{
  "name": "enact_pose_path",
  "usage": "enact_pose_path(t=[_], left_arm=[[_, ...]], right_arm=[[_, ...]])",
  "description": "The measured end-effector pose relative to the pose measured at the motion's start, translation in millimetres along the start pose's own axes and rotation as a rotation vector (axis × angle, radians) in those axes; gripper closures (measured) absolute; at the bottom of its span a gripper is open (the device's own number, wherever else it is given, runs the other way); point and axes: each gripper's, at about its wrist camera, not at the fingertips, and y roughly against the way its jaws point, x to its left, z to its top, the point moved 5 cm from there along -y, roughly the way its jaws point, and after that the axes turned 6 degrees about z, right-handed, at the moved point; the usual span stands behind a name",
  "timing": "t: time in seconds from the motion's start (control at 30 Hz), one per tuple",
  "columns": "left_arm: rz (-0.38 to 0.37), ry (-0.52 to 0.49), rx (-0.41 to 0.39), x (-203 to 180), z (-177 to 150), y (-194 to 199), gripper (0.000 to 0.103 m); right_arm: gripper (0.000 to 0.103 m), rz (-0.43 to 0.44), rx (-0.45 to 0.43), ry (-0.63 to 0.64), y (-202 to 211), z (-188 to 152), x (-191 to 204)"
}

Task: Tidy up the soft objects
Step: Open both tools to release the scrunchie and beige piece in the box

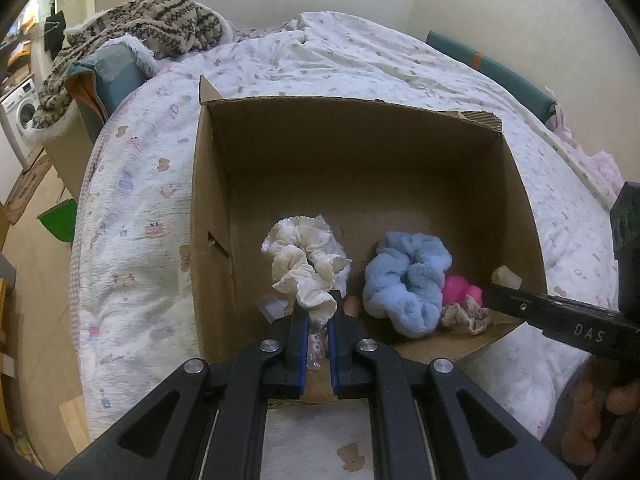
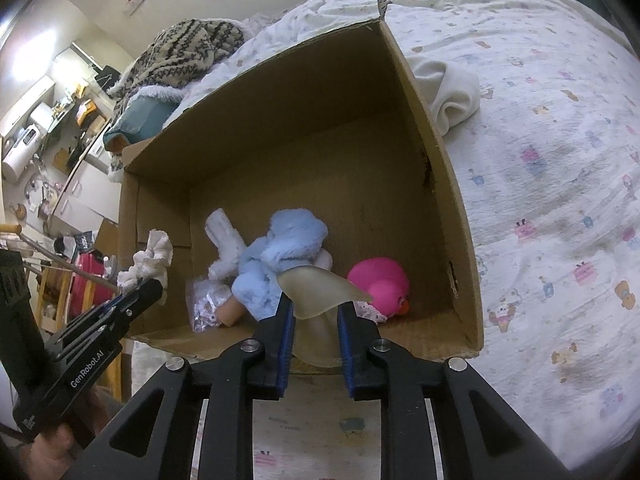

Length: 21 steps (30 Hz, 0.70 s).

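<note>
An open cardboard box (image 1: 348, 152) stands on the bed; it also shows in the right wrist view (image 2: 436, 184). My left gripper (image 1: 318, 304) is shut on a white ruffled scrunchie (image 1: 308, 264) over the box's near edge; this gripper (image 2: 154, 284) and the scrunchie (image 2: 150, 258) also show in the right wrist view. My right gripper (image 2: 314, 308) is shut on a pale translucent soft piece (image 2: 320, 284) over the box; it shows as a dark finger (image 1: 516, 302) in the left wrist view. Inside lie a fluffy blue scrunchie (image 1: 406, 280) (image 2: 280, 256) and a pink rubber duck (image 2: 380, 284).
A small plastic bag (image 2: 206, 306), a white plush piece (image 2: 226, 240) and a lacy scrunchie (image 1: 466, 316) lie in the box. A cream cloth (image 2: 448, 96) lies on the printed bedcover (image 2: 560, 200) right of the box. A knitted blanket (image 1: 132, 44) lies at the bed's far left.
</note>
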Motion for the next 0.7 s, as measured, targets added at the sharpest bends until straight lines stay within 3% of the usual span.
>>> enact_pose_path(t=[0.23,0.3,0.4,0.47,0.53,0.7], left_arm=[[0.004,0.002,0.006,0.2,-0.7,-0.1,0.093],[0.007,0.002,0.007,0.3,-0.9,0.1,0.089],[0.011,0.001,-0.001,0.1,-1.4,2.6,0.074],[0.009,0.004,0.001,0.2,-1.4,4.2,0.047],[0.016,0.014,-0.021,1.1,0.0,8.7,0.043],[0.037,0.010,-0.054,2.1,2.9,18.4,0.043]], right_arm=[[0.072,-0.006,0.000,0.020,-0.4,0.1,4.0],[0.062,-0.014,-0.005,0.025,0.3,-0.2,4.6],[0.058,-0.043,-0.024,0.053,3.0,1.1,7.6],[0.048,-0.063,-0.037,0.071,5.0,2.0,10.1],[0.038,-0.097,-0.061,0.096,8.1,3.5,12.3],[0.032,-0.095,-0.092,0.127,14.4,6.0,20.0]])
